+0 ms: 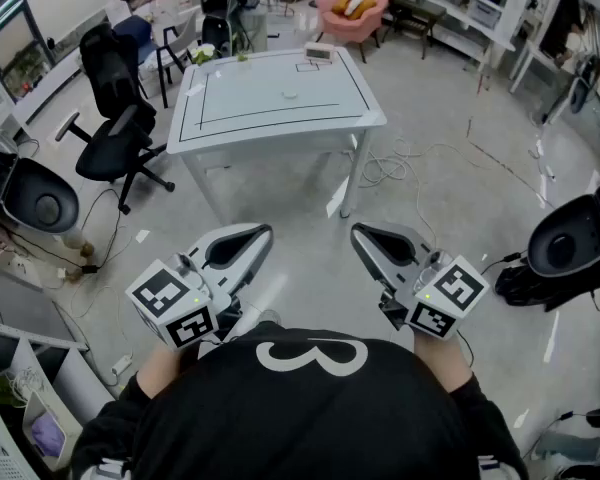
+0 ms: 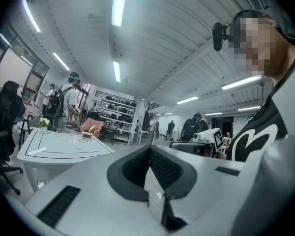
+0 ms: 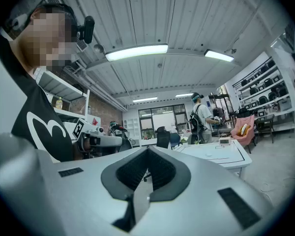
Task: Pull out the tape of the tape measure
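Jaws clenched on nothing, your grey left gripper (image 1: 260, 234) and grey right gripper (image 1: 360, 234) sit at your chest. A small white boxy object (image 1: 318, 53), perhaps the tape measure, lies at the far right corner of the white table (image 1: 230, 88).

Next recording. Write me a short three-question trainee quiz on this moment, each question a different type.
1. True or false: the left gripper and the right gripper both have their jaws shut with nothing between them.
2. Where does the white table stand? A) right under the grippers B) ahead across open floor, beyond both grippers C) behind the person
3. What colour is the armchair beyond the table?

Key: 1 true; 2 B; 3 pink.
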The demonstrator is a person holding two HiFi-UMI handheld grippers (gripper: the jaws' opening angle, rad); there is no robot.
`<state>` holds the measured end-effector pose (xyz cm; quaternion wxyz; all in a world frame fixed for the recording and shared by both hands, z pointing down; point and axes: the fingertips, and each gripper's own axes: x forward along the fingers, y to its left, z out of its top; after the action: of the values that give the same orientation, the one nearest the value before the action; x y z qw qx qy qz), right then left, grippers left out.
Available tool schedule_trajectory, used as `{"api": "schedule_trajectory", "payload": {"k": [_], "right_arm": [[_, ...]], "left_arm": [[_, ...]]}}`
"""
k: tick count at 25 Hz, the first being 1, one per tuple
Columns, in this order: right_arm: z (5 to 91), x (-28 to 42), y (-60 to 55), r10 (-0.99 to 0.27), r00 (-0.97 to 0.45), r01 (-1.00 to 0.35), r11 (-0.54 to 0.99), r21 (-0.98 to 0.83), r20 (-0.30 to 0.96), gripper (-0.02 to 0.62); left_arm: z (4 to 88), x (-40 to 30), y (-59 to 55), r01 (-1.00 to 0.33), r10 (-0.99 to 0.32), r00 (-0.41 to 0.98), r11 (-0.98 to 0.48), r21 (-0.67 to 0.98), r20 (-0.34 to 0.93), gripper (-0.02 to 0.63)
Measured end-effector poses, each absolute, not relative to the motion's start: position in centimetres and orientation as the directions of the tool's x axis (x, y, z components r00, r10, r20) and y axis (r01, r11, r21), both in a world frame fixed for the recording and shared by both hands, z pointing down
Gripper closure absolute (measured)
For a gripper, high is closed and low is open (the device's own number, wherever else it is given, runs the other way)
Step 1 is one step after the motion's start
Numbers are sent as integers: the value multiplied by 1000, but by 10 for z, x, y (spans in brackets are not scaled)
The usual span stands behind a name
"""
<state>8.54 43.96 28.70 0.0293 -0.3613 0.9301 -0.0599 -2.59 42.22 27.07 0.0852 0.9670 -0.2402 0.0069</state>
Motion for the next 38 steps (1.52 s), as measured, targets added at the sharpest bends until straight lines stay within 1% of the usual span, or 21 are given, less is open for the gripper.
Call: {"api": "schedule_trajectory", "payload": {"k": [8,14,15,16,17,19,21,23,26,28,31,38], "right_arm": [[287,94,444,-694,-720,-686,716,-130,-24,586],[282,103,434,-735,-676,-730,678,-82,-53,582],[281,107,431,-743,-667,-738,670,-81,-60,549],[281,110,429,-751,-657,-747,660,-79,-64,507],[282,114,426,-761,-645,-758,649,-72,-67,476],[284,121,421,-781,-621,-779,624,-51,-66,426],[286,125,414,-791,-609,-790,612,-38,-63,370],[289,127,406,-792,-608,-791,611,-37,-58,332],[296,128,387,-793,-608,-792,609,-44,-42,306],[302,128,371,-794,-608,-792,608,-43,-29,290],[307,127,340,-796,-605,-795,605,-38,-12,275],[324,127,237,-796,-604,-796,602,-60,38,261]], "left_arm": [[271,-18,426,-459,-456,888,-874,160,52,603],[275,-23,416,-469,-466,883,-871,145,54,603],[276,-25,413,-471,-468,882,-871,142,56,600],[277,-26,411,-472,-468,882,-871,139,58,581],[279,-28,409,-471,-467,882,-871,138,62,535],[283,-30,404,-474,-469,880,-870,133,69,474],[285,-33,396,-487,-482,874,-864,132,65,440],[286,-35,385,-498,-495,867,-857,135,59,408],[289,-38,364,-511,-509,859,-849,135,55,351],[294,-43,346,-521,-519,853,-843,134,57,330],[300,-52,314,-541,-538,841,-827,152,64,320],[319,-62,209,-566,-562,823,-801,194,79,321]]}}
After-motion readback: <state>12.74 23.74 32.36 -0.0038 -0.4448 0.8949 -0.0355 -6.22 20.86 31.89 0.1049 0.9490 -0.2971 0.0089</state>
